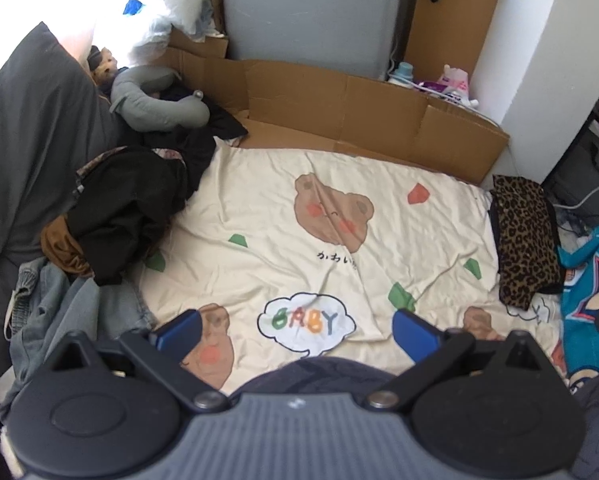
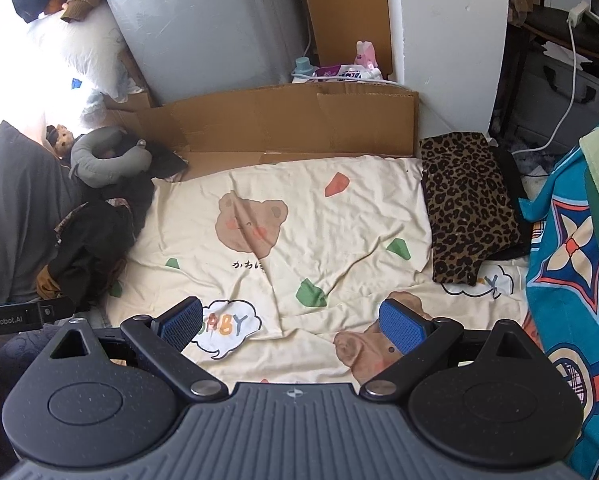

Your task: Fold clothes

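A heap of unfolded clothes point(image 1: 131, 208) point(image 2: 91, 248), mostly black with brown pieces, lies at the left edge of the cream bear-print sheet point(image 1: 379, 216) point(image 2: 339, 216). Light blue denim point(image 1: 59, 304) lies in front of that heap. A folded leopard-print garment point(image 1: 525, 236) point(image 2: 467, 204) rests at the sheet's right side. My left gripper point(image 1: 297, 330) hovers open over the "BABY" cloud print, holding nothing. My right gripper point(image 2: 295, 320) is open too, empty, above the sheet's near part. The left gripper's body point(image 2: 15, 318) shows at the left edge of the right wrist view.
Flattened cardboard point(image 1: 339, 108) point(image 2: 279, 120) lines the far edge before a grey cabinet point(image 1: 311, 12) point(image 2: 203, 28). A grey neck pillow point(image 1: 159, 104) point(image 2: 103, 156) and dark grey bedding point(image 1: 27, 140) sit left. A blue patterned blanket point(image 1: 591, 280) point(image 2: 567, 264) lies right.
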Action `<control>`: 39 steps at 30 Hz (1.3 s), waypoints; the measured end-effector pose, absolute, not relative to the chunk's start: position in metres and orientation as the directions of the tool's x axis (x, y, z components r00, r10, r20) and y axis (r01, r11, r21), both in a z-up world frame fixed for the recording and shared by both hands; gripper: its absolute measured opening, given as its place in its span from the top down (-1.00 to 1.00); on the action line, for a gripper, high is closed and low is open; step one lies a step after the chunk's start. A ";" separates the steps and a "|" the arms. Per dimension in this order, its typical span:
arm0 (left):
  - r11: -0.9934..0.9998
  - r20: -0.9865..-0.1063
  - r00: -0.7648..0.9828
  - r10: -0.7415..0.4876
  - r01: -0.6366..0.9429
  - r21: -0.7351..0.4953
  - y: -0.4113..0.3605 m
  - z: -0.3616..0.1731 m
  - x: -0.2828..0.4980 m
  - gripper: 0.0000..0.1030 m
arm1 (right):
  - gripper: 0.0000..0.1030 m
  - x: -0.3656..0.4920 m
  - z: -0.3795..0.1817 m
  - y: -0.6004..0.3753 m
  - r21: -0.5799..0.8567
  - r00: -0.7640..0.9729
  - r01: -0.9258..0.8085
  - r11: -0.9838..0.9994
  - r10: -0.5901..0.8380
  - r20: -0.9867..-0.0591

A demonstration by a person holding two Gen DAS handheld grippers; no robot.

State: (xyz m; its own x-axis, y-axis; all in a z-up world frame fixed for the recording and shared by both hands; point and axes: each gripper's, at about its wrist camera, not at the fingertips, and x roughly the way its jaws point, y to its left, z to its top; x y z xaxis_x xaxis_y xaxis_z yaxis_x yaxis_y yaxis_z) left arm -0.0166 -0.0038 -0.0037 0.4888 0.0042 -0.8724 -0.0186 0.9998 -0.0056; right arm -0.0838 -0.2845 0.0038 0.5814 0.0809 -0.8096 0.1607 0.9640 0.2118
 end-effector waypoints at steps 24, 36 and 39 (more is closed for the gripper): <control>1.000 -0.878 0.479 0.004 0.016 0.013 -0.004 -0.006 -0.011 -0.99 | -0.91 -0.085 0.004 -0.286 0.207 0.583 0.172 0.963 0.070 -0.809; 0.999 -0.873 0.487 0.024 0.013 0.034 -0.001 -0.004 -0.012 -0.99 | -0.91 -0.088 0.004 -0.287 0.227 0.592 0.173 0.958 0.083 -0.801; 1.000 -0.875 0.484 0.019 0.008 0.026 0.001 -0.005 -0.011 -0.99 | -0.91 -0.088 0.005 -0.288 0.234 0.595 0.176 0.956 0.086 -0.799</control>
